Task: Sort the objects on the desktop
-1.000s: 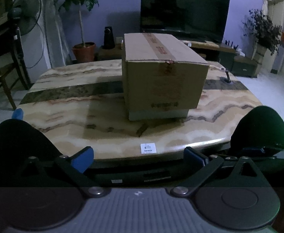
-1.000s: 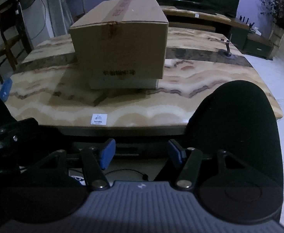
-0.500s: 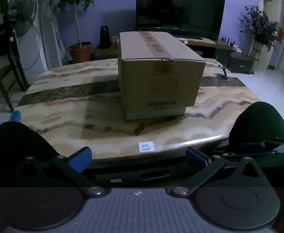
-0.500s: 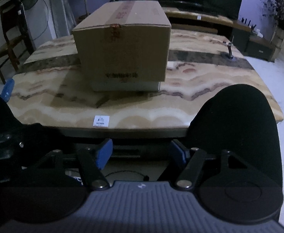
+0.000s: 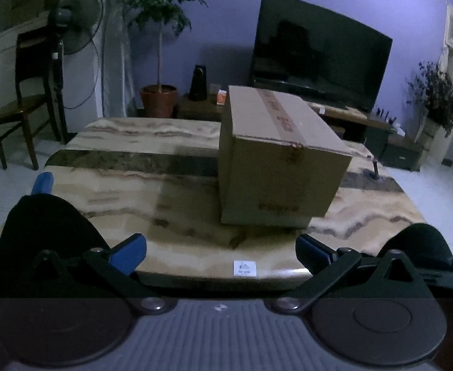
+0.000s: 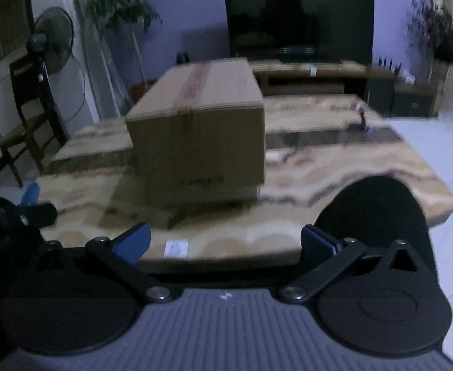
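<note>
Taped brown cardboard box (image 5: 283,167) sat mid-frame on marbled stone desk (image 5: 177,241), untouched; left tool (image 5: 220,252) spread empty; right tool (image 6: 224,242) opening, empty, likely readying approach.

Right view motion-blurred, cardboard box (image 6: 200,130) print unreadable

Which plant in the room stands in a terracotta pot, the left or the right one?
The tall leafy tree on the left, beside the fan; the dark bushy plant on the right stands in a pale vase.

box (image 5: 275,167): matt cardboard, taped | table (image 5: 118,191): glossy veined marble | chair (image 5: 19,105): dark wood
</note>
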{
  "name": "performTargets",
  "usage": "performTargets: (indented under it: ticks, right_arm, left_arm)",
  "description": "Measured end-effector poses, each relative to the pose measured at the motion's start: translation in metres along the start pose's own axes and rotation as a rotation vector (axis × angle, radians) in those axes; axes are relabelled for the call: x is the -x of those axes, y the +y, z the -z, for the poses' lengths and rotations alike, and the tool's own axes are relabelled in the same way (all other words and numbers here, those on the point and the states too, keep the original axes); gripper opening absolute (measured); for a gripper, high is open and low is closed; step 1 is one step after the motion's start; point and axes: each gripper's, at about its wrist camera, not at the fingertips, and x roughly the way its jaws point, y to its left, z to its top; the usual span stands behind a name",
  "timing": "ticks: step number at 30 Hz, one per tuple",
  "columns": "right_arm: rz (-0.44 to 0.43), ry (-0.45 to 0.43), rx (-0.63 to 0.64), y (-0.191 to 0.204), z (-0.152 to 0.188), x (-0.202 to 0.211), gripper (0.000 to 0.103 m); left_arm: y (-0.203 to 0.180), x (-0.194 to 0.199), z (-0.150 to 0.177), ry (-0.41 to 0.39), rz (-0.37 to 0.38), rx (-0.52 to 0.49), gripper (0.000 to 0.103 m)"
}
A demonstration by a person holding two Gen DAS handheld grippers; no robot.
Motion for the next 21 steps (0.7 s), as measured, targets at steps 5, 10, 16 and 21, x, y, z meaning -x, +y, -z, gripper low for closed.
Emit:
performTargets:
  ticks: [5,10,16,21]
  right_arm:
    - [0.015,-0.048,-0.019,-0.002,-0.001,0.007,0.103]
    - [0.009,-0.067,-0.021,-0.002,0.001,0.012,0.103]
    - [0.044,-0.032,0.017,0.004,0.01,0.012,0.103]
    - [0.02,0.019,0.038,0.005,0.01,0.005,0.103]
  left_arm:
    - [-0.007,0.0,0.0,0.003,-0.003,-0.05,0.102]
    - [-0.008,0.009,0.001,-0.063,0.002,-0.053,0.102]
    - [-0.009,0.003,0.008,0.002,-0.018,-0.065,0.102]
    - [-0.02,0.005,0.01,-0.012,-0.036,-0.151,0.102]
